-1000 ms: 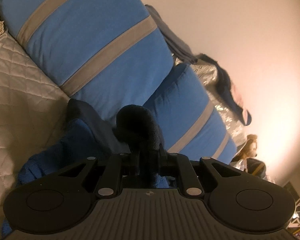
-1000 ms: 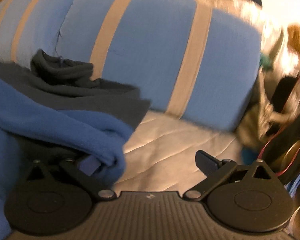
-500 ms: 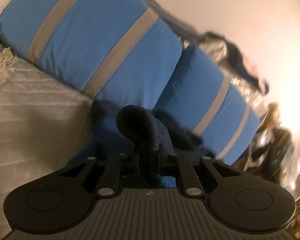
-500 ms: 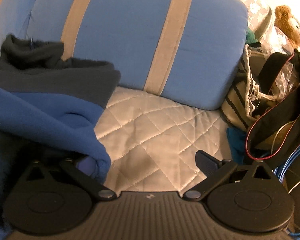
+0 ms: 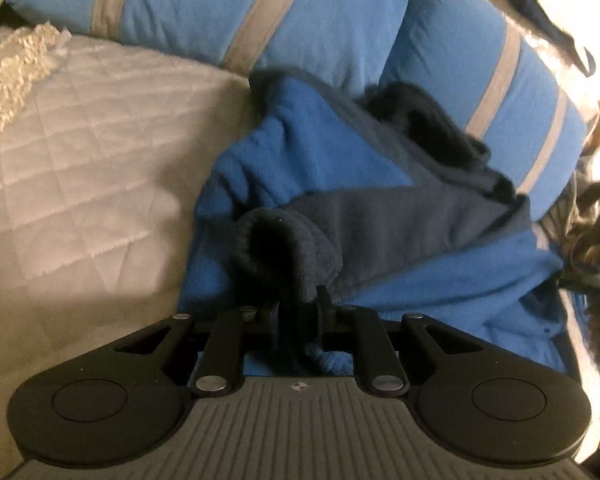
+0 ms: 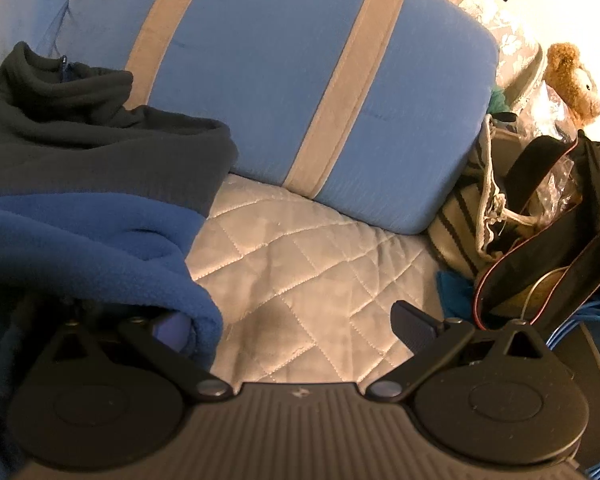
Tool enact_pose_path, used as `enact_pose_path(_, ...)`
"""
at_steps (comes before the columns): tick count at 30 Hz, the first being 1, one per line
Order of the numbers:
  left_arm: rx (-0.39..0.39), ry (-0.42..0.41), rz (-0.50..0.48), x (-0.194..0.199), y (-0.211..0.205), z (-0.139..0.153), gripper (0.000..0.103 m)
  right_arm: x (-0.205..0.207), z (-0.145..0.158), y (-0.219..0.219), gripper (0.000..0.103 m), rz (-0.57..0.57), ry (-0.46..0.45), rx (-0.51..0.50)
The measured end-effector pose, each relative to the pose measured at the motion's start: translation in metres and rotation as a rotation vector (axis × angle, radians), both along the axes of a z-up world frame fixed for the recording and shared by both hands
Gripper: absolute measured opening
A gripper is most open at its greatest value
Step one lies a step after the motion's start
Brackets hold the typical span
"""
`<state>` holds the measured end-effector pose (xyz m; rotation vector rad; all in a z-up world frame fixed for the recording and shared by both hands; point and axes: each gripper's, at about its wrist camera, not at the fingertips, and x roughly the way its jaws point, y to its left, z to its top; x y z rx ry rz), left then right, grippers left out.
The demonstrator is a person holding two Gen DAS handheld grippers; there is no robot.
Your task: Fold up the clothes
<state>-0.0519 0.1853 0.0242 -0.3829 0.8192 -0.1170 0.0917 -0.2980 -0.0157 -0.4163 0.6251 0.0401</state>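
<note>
My left gripper (image 5: 298,312) is pinched nearly closed on a dark navy cuff (image 5: 284,246) of the blue fleece jacket (image 5: 324,152), the cuff bunching up past the jaws toward 12 o'clock. My right gripper (image 6: 288,320) stands wide open; its left finger is buried under a fold of the same fleece, but nothing is clamped. The jacket lies on the quilted bed cover (image 6: 300,264), its collar end pushed against the striped blue pillows (image 5: 260,12) at about 1 o'clock.

The hold looks thick and rounded, so I judge the cuff could slip out if I pull sideways, or the sleeve could land twisted and spoil the fold. The fabric draped over my right finger may drag along if that hand shifts, rumpling the body.

The left view shows the jacket's navy yoke and the sleeve running back to me; the right view alone shows the clutter at 3 o'clock: a bag (image 6: 548,216), a teddy bear (image 6: 572,76) and blue cables (image 6: 580,324), close enough to snag a stray hem.
</note>
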Motion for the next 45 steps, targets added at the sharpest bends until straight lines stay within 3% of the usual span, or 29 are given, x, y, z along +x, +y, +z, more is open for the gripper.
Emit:
enact_pose_path(3, 0.025, -0.039, 0.02, -0.002, 0.0, 0.007, 0.017, -0.001, 0.001, -0.003, 0.103, 0.012, 0.012, 0.022)
enact_pose_path(8, 0.096, -0.014, -0.005, 0.006, -0.009, 0.002, 0.017, -0.005, 0.0, -0.002, 0.103, 0.031, 0.086, 0.008)
enact_pose_path(12, 0.089, 0.013, 0.014, 0.008, -0.009, -0.001, 0.019, -0.016, 0.018, -0.009, 0.103, 0.008, 0.138, 0.057)
enact_pose_path(15, 0.065, 0.029, 0.042, 0.007, -0.007, 0.001, 0.02, -0.029, 0.04, -0.028, 0.103, -0.099, 0.139, 0.235)
enact_pose_path(18, 0.087, 0.011, 0.05, 0.005, -0.011, 0.009, 0.02, -0.043, 0.053, -0.055, 0.103, -0.125, 0.198, 0.604)
enact_pose_path(21, 0.091, -0.053, 0.064, -0.001, -0.013, 0.024, 0.02, -0.051, 0.049, -0.057, 0.1, -0.038, 0.288, 0.825)
enact_pose_path(23, 0.079, -0.085, 0.08, -0.002, -0.012, 0.03, 0.019, -0.05, 0.041, -0.045, 0.097, -0.011, 0.323, 0.808)
enact_pose_path(26, 0.06, -0.102, 0.093, -0.001, -0.009, 0.035, 0.019, -0.044, 0.025, -0.026, 0.082, 0.001, 0.373, 0.759)
enact_pose_path(28, 0.065, -0.096, 0.091, 0.0, -0.009, 0.033, 0.019, -0.039, 0.017, -0.02, 0.074, 0.006, 0.393, 0.779)
enact_pose_path(32, 0.075, -0.066, 0.077, 0.003, -0.008, 0.025, 0.019, -0.028, 0.004, -0.014, 0.071, 0.009, 0.396, 0.86)
enact_pose_path(35, 0.064, -0.05, 0.07, 0.004, -0.005, 0.02, 0.019, -0.017, -0.009, -0.022, 0.044, -0.096, 0.39, 0.948)
enact_pose_path(36, 0.062, -0.049, 0.069, 0.004, -0.004, 0.019, 0.019, -0.016, -0.014, -0.028, 0.02, -0.159, 0.405, 0.991)
enact_pose_path(39, 0.061, -0.043, 0.067, 0.005, -0.003, 0.015, 0.019, -0.019, -0.034, -0.054, 0.015, -0.357, 0.48, 1.218)
enact_pose_path(45, 0.018, -0.006, 0.078, 0.007, 0.003, -0.004, 0.023, -0.03, -0.04, -0.06, 0.016, -0.432, 0.493, 1.283)
